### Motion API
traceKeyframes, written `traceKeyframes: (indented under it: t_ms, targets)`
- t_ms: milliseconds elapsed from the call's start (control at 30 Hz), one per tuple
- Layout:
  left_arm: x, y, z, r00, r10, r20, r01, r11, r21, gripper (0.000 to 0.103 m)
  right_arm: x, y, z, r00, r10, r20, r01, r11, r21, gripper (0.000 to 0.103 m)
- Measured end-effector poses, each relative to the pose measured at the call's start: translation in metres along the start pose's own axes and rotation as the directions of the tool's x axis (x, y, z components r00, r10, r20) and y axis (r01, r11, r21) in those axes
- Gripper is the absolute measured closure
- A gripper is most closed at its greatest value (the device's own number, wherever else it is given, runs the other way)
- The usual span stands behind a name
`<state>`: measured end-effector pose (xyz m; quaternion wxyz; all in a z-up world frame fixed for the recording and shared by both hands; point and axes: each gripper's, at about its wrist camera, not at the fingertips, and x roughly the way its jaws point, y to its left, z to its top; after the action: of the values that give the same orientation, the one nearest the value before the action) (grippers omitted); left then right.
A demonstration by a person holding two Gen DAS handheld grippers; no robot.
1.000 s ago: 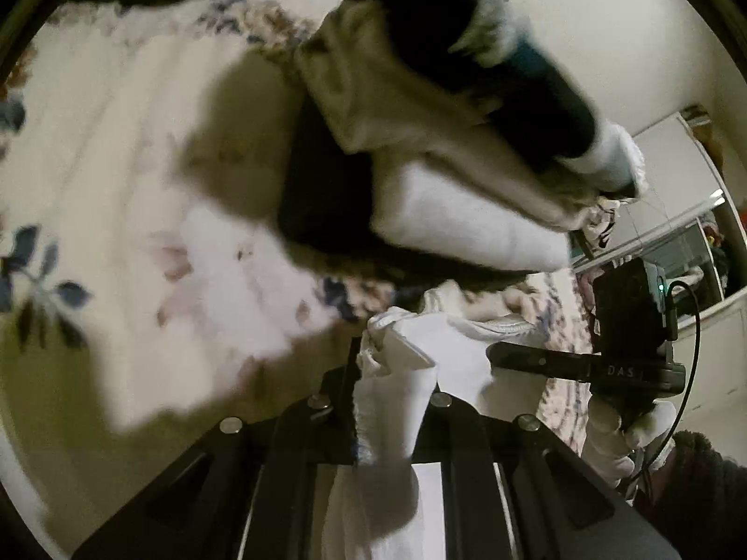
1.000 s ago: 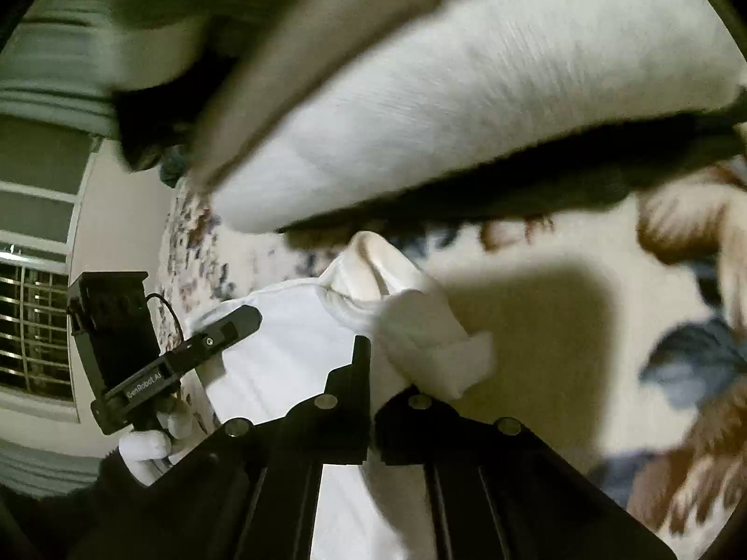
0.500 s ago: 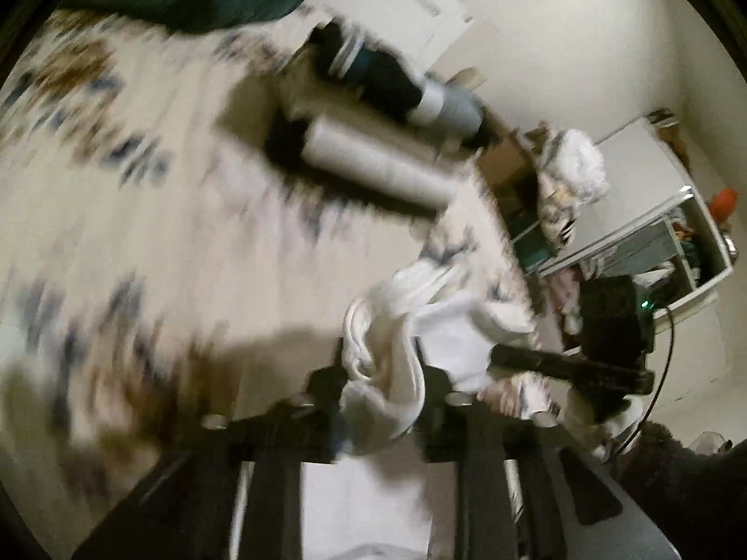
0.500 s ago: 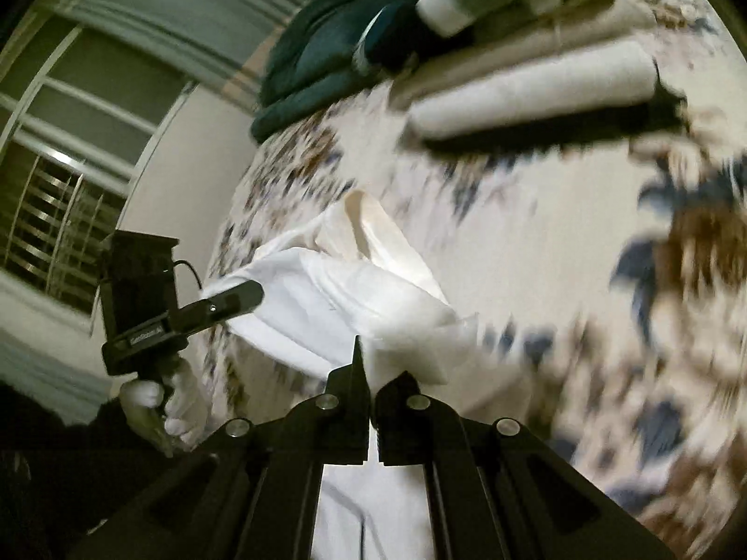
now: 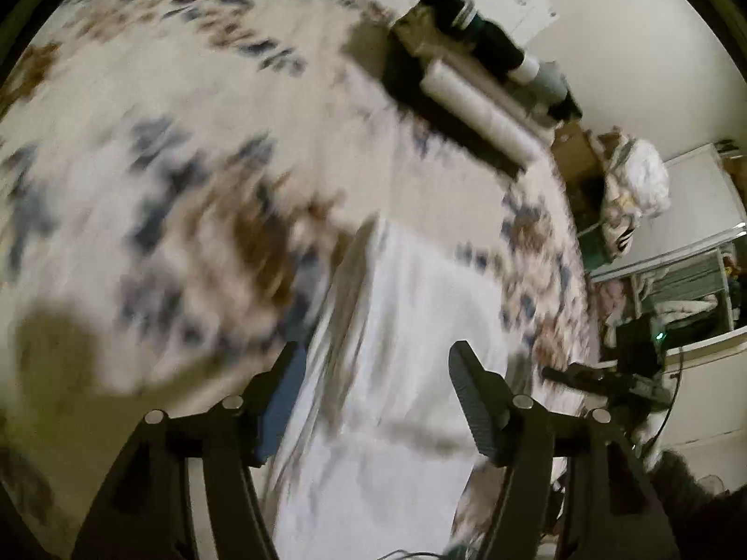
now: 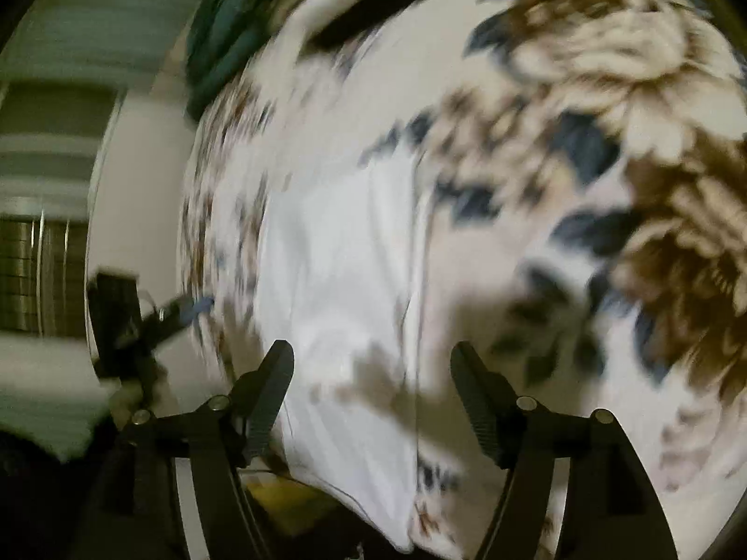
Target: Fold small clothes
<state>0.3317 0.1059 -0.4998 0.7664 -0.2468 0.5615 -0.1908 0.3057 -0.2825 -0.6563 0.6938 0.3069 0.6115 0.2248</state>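
A white garment [image 5: 397,326] lies spread flat on the floral bedspread [image 5: 163,163]; it also shows in the right wrist view [image 6: 336,280]. My left gripper [image 5: 373,364] is open and empty, hovering above the garment's near part. My right gripper [image 6: 371,364] is open and empty, also above the garment near its right edge. Both views are motion-blurred. The other gripper shows at the right edge of the left wrist view [image 5: 616,378] and at the left of the right wrist view [image 6: 140,317].
A stack of folded clothes [image 5: 481,79] lies at the far end of the bed. A dark green item [image 6: 224,32] lies at the bed's far edge. A laundry pile [image 5: 630,182] and shelves stand beyond the bed's right side.
Both grippers have opened and let go of the white garment, which now lies flat on the bed. Both have pulled back from the folded stack.
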Motion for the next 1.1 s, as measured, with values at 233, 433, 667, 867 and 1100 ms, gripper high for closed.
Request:
traceKeyframes:
  t_ms: [233, 433, 667, 867, 1100]
  targets:
    - [0.112, -0.001, 0.059, 0.989, -0.039, -0.146, 0.042, 0.999, 0.019, 0.042, 0.055, -0.015, 0.075, 0.994, 0.101, 0.035, -0.105, 0.983, 0.149, 0.031]
    - [0.118, 0.0, 0.058, 0.994, 0.01, -0.108, -0.005, 0.999, 0.053, 0.085, 0.101, -0.022, 0.095, 0.993, 0.114, -0.009, -0.109, 0.969, 0.223, 0.072]
    - [0.106, 0.003, 0.062, 0.997, -0.031, -0.075, 0.032, 1.0, 0.002, 0.093, 0.089, -0.024, 0.093, 0.992, 0.086, 0.088, -0.109, 0.949, 0.297, 0.098]
    - [0.095, -0.007, 0.09, 0.998, -0.042, -0.056, 0.043, 0.999, 0.017, 0.097, 0.072, -0.002, 0.113, 0.993, 0.044, 0.11, -0.071, 0.964, 0.257, 0.098]
    - [0.113, -0.022, 0.155, 0.998, -0.049, -0.046, 0.052, 0.997, 0.057, 0.097, 0.053, 0.014, 0.167, 0.983, -0.014, 0.184, -0.033, 0.968, 0.249, 0.098]
